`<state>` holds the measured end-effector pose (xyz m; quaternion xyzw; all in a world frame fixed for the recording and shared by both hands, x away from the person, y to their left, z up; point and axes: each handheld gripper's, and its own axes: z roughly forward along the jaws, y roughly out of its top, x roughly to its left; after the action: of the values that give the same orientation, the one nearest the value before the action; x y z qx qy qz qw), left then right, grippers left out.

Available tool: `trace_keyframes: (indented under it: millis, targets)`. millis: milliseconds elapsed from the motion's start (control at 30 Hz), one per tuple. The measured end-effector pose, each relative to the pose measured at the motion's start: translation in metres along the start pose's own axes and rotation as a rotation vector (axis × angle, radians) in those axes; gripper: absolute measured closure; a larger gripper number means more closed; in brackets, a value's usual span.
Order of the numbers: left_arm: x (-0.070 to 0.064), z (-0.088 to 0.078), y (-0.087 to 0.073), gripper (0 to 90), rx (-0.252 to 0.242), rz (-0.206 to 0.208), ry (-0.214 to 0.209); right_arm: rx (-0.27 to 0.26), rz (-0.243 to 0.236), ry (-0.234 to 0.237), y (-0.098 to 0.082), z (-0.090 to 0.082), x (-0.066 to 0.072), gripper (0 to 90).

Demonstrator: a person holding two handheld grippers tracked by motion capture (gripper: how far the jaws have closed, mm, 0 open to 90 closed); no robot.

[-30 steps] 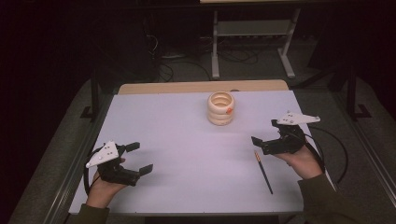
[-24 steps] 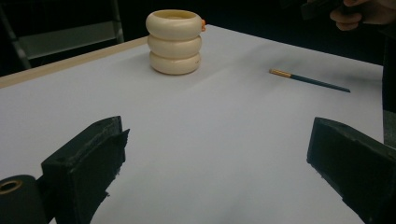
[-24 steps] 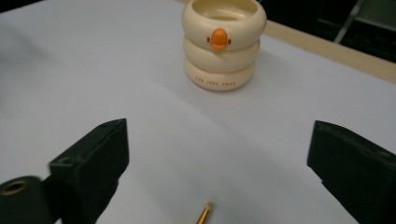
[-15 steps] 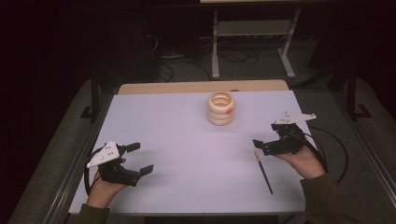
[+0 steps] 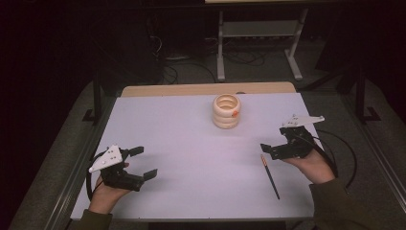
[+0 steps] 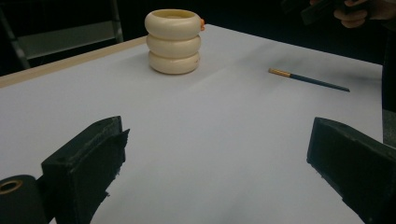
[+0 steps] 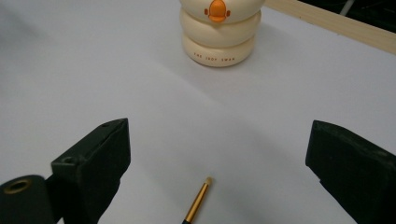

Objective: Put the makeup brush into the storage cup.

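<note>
I see the pencil (image 5: 269, 176), slim and dark with a gold ferrule and pale tip, lying flat on the white desk (image 5: 182, 143) just beside my right tongs (image 5: 274, 149). The cream ringed holder (image 5: 226, 111) behind it reads "THE JEOF SWAN", as far as I can tell. My right tongs gape wide, having just narrowed slightly, nothing gripped; my left tongs (image 5: 143, 163) stand wide and empty.
</note>
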<state>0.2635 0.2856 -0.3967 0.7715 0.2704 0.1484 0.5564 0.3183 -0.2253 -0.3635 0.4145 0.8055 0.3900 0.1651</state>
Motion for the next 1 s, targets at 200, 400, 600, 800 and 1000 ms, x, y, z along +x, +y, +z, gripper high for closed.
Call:
trace_keyframes:
  millis: [200, 400, 600, 800, 1000]
  targets:
    - [-0.0001, -0.0001, -0.0002, 3.7, -0.002, -0.002, 0.000, 0.031, 0.005, -0.008, -0.0012, 0.0003, -0.0001, 5.9]
    - [0.0005, -0.0007, 0.0001, 3.7, 0.000, 0.003, 0.002, 0.080, 0.025, -0.004, -0.0038, 0.0014, 0.0002, 6.0]
    - [0.0003, -0.0006, 0.0002, 3.7, 0.000, 0.002, 0.001, 0.111, 0.034, -0.003, -0.0043, 0.0019, -0.0004, 6.3]
    - [0.0004, -0.0010, 0.0003, 3.7, -0.002, 0.003, 0.002, 0.162, 0.055, -0.005, -0.0048, 0.0034, 0.0000, 6.8]
    - [0.0005, -0.0008, 0.0001, 3.7, 0.000, 0.004, 0.002, 0.193, 0.074, 0.006, -0.0056, 0.0057, -0.0003, 6.9]
